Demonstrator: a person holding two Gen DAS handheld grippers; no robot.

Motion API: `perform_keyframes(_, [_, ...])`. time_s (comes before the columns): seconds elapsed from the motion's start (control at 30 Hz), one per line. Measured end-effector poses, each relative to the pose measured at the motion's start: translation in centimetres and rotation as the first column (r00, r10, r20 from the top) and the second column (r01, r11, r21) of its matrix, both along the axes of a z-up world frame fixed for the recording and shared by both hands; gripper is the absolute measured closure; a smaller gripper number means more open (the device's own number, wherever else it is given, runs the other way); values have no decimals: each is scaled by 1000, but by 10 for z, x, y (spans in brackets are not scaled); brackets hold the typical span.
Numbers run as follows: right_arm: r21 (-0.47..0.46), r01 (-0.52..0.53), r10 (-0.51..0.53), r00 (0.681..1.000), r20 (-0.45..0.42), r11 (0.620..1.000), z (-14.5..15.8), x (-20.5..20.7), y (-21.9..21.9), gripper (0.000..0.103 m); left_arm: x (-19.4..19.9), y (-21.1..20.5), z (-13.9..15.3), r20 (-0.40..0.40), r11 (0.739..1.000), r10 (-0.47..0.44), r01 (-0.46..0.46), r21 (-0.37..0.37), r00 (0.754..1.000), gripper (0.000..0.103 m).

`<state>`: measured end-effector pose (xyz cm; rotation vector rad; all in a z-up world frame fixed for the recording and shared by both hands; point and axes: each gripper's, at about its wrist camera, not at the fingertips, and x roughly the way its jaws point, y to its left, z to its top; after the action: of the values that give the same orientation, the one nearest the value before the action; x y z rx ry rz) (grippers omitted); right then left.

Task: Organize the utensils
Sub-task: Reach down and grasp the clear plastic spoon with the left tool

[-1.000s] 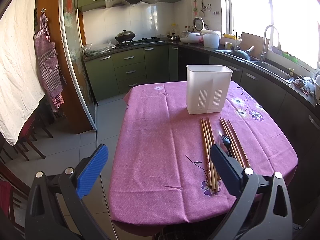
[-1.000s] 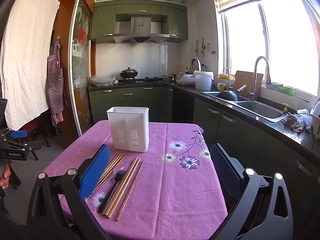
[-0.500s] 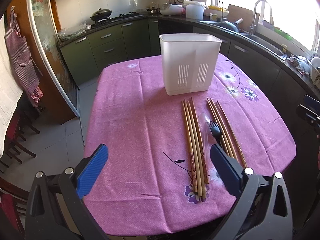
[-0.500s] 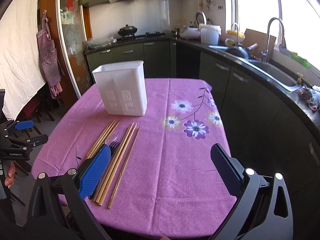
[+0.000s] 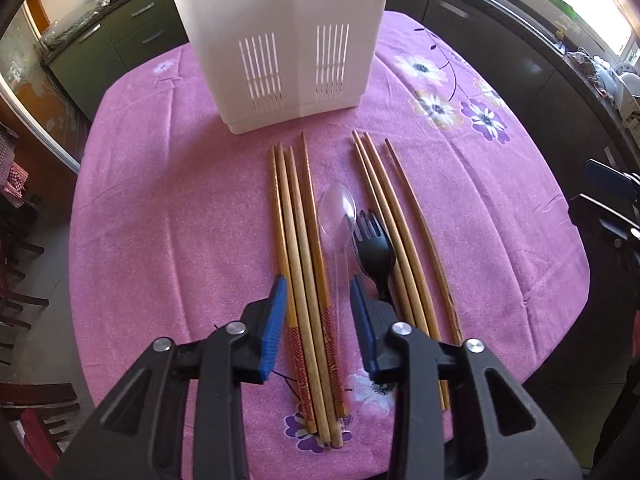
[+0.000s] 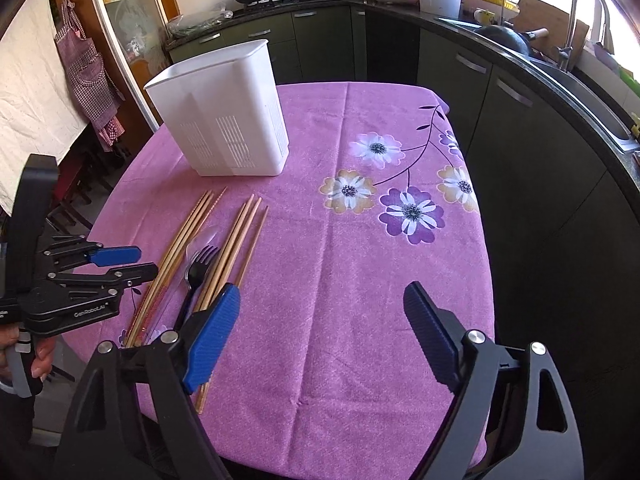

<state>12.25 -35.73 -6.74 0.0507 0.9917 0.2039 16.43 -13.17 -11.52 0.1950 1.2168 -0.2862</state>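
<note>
A white slotted utensil holder [image 5: 280, 40] stands upright at the back of the purple table; it also shows in the right wrist view [image 6: 224, 116]. In front of it lie a left bundle of wooden chopsticks [image 5: 300, 240], a clear plastic spoon [image 5: 338, 216], a black plastic fork [image 5: 374, 252] and a right bundle of chopsticks [image 5: 400, 232]. My left gripper [image 5: 320, 300] is low over the table, half open, its fingers straddling the left chopsticks and the spoon handle. My right gripper [image 6: 320, 320] is wide open and empty, above the table's front right part.
The purple flowered tablecloth [image 6: 360, 240] covers the table. Dark green kitchen cabinets and a counter [image 6: 520, 92] run behind and to the right. Chairs [image 5: 24, 240] stand off the left edge. The table's front edge is close under both grippers.
My left gripper has dropped and moved forward over the left chopsticks, and its jaws have narrowed. My right gripper has tilted down and moved closer to the table, still wide open.
</note>
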Motion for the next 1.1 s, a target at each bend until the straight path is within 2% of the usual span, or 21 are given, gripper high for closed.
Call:
perform_keyframes(0.13, [19, -7, 7, 1000, -7, 1000, -4, 0, 2, 20, 9, -6, -6, -19, 1000, 5, -5, 15, 1000, 75])
perform_keyframes(0.27, [30, -8, 8, 1000, -13, 1000, -8, 2, 2, 20, 18, -8, -12, -46, 999, 7, -6, 32, 999, 86])
perform_keyframes(0.4, [33, -12, 12, 1000, -9, 999, -7, 1, 2, 20, 19, -15, -13, -58, 1000, -17, 18, 21, 998, 87])
perform_keyframes(0.6, [37, -12, 12, 1000, -9, 999, -7, 1, 1, 19, 24, -25, -20, -73, 997, -22, 27, 67, 997, 87])
perform_keyframes(0.9, [40, -12, 12, 1000, -11, 999, -7, -1, -1, 18, 25, -43, -26, -73, 993, -68, 74, 87, 995, 87])
perform_keyframes(1.1, [29, -16, 17, 1000, -13, 999, -5, -1, -1, 14, 36, -44, -33, -100, 993, -43, 53, 103, 994, 86])
